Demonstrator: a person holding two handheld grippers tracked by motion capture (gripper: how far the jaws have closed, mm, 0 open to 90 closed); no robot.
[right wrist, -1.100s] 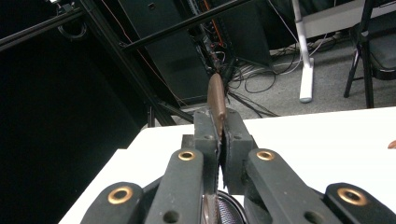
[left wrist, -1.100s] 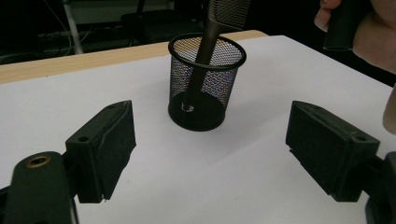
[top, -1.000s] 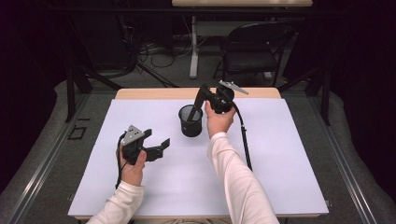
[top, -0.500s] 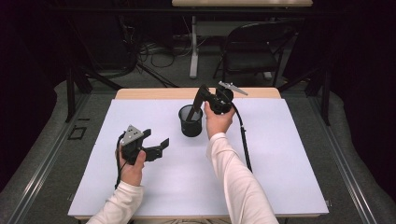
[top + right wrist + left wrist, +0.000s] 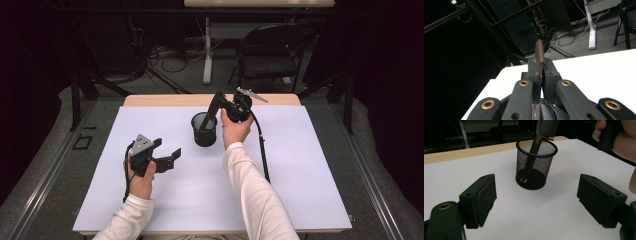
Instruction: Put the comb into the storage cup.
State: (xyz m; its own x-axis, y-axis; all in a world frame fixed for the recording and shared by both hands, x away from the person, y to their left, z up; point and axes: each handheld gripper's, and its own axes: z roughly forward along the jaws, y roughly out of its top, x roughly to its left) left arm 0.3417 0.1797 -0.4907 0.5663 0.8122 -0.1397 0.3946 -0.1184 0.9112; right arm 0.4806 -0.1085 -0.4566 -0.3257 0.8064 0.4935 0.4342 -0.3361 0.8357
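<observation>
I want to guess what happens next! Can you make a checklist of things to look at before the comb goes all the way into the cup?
1. Right gripper shut on the brown plastic comb: ok.
2. Comb's handle inside the black wire mesh cup: ok.
3. Cup upright on the white table sheet: ok.
4. Left gripper open, away from the cup: ok.
5. Comb touching the cup's bottom: cannot tell.

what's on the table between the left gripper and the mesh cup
Nothing: in the left gripper view, only bare white table lies between the open left gripper and the mesh cup.
</observation>
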